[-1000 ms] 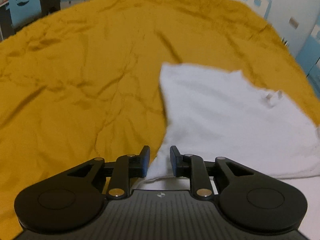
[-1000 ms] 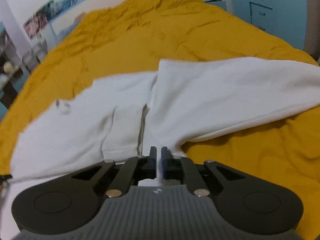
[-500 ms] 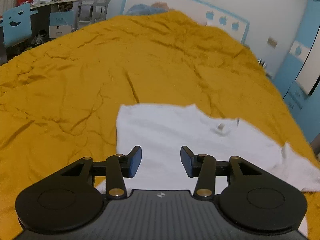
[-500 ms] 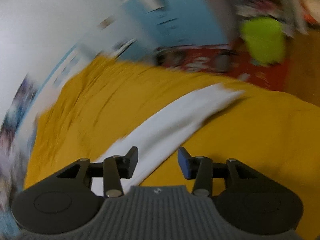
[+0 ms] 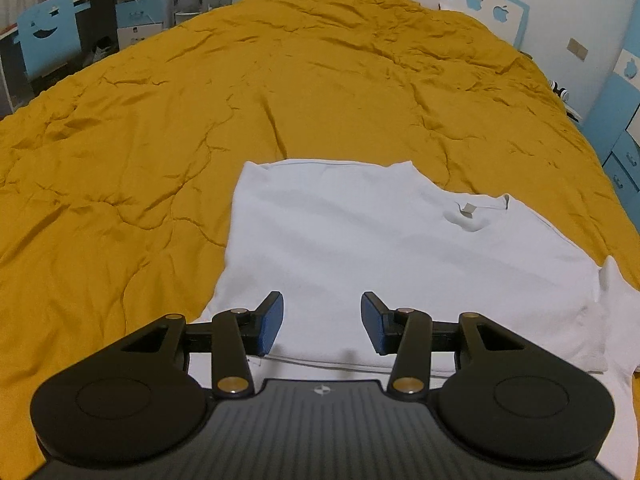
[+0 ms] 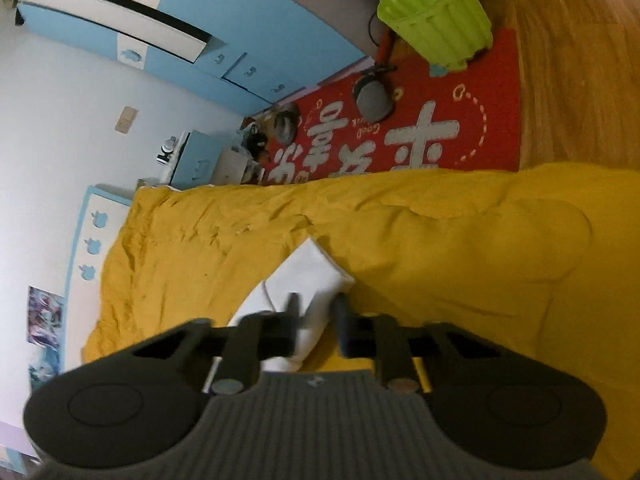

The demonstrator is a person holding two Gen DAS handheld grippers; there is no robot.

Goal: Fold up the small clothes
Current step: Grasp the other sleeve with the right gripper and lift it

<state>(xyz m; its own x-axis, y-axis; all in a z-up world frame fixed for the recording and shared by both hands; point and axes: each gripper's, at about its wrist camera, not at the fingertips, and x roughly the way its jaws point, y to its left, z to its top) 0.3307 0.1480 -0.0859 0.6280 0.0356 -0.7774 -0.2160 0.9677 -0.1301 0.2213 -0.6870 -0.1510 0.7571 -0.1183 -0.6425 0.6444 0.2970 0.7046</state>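
Observation:
A white T-shirt (image 5: 380, 256) lies folded over on the mustard-yellow bed cover (image 5: 200, 100), its neck label up at the right and one sleeve sticking out at the right. My left gripper (image 5: 322, 322) is open and empty, held just above the shirt's near edge. In the right wrist view the camera is rolled sideways; a white sleeve (image 6: 308, 276) lies on the yellow cover (image 6: 460, 248). My right gripper (image 6: 318, 320) is open with its jaws on either side of the sleeve's near part, not closed on it.
Beyond the bed edge are a red floor mat (image 6: 420, 128), a green ribbed bin (image 6: 436, 12), blue drawers (image 6: 224, 52) and wooden floor. A blue chair (image 5: 48, 36) and cluttered desk stand at the bed's far left. A white wall lies behind.
Both grippers have opened and let go of the shirt, which now lies folded flat. The left gripper has drawn back. The right gripper has rolled sideways toward the sleeve.

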